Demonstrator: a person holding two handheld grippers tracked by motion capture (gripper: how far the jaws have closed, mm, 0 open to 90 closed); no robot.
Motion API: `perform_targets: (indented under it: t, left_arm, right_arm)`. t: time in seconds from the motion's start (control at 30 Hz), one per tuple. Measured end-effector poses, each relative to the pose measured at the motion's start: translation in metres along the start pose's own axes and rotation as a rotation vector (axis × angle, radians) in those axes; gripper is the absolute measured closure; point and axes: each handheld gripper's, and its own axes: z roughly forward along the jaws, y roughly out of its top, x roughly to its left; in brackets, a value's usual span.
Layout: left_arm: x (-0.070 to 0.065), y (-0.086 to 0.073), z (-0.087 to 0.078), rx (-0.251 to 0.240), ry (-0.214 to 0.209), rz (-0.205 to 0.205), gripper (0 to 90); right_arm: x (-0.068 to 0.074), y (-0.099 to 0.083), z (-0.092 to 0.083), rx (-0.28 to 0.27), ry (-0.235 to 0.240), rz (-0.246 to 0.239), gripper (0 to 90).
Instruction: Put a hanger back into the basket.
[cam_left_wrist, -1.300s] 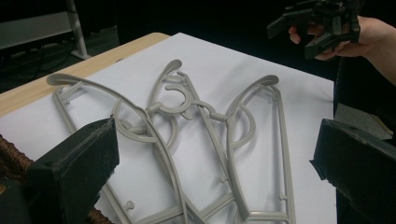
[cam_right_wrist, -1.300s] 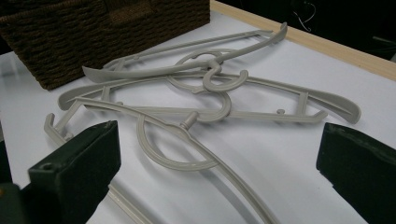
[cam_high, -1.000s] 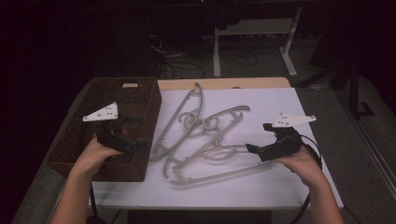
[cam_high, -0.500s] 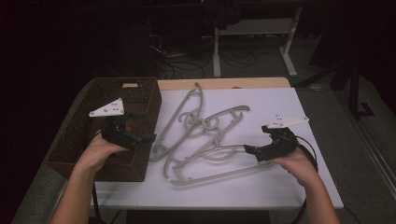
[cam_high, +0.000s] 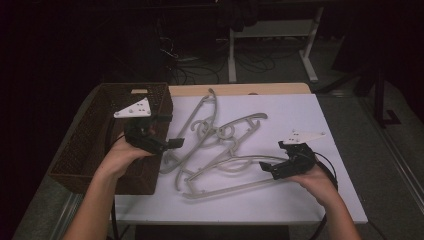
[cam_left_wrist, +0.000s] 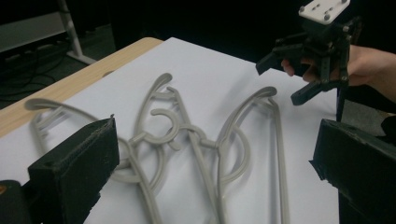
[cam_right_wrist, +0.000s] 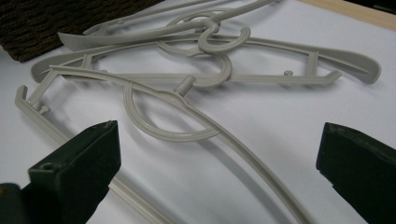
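Since a second ago the left gripper (cam_high: 176, 143), jaws wide, has moved right off the wicker basket (cam_high: 85, 150) toward the tangled grey hangers (cam_high: 215, 145) at frame centre, while the equally open right gripper (cam_high: 265, 167) edges closer, suggesting a pickup.

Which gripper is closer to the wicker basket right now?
Left. The left gripper hovers just past the wicker basket's right wall; the right gripper is across the grey hangers, far from it.
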Motion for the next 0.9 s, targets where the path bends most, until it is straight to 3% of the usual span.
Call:
perform_targets:
  t: [0.27, 0.43, 0.57, 0.6, 0.7, 0.77, 0.9]
  left_arm:
    - [-0.012, 0.007, 0.030, -0.006, -0.006, 0.003, 0.1]
    - [-0.016, 0.006, 0.054, 0.014, -0.011, -0.001, 0.1]
    - [-0.010, -0.005, 0.074, 0.051, 0.052, -0.037, 4.6]
    - [-0.010, -0.005, 0.074, 0.051, 0.052, -0.037, 5.1]
    - [-0.006, -0.016, 0.092, 0.108, 0.121, -0.045, 6.8]
    - [-0.004, -0.019, 0.096, 0.120, 0.135, -0.047, 10.1]
    - [0.006, -0.032, 0.109, 0.144, 0.183, -0.095, 14.8]
  right_arm:
    - [0.000, -0.007, 0.001, 0.010, 0.004, -0.002, 0.0]
    - [-0.001, -0.009, 0.000, 0.009, 0.003, -0.002, 0.0]
    - [-0.003, -0.010, -0.002, 0.010, 0.004, 0.001, 0.0]
    - [-0.003, -0.010, -0.002, 0.010, 0.004, 0.001, 0.0]
    - [-0.004, -0.010, -0.002, 0.009, 0.007, 0.003, 0.0]
    - [-0.004, -0.010, -0.001, 0.010, 0.007, 0.000, 0.0]
    - [-0.003, -0.011, 0.000, 0.015, 0.010, -0.002, 0.0]
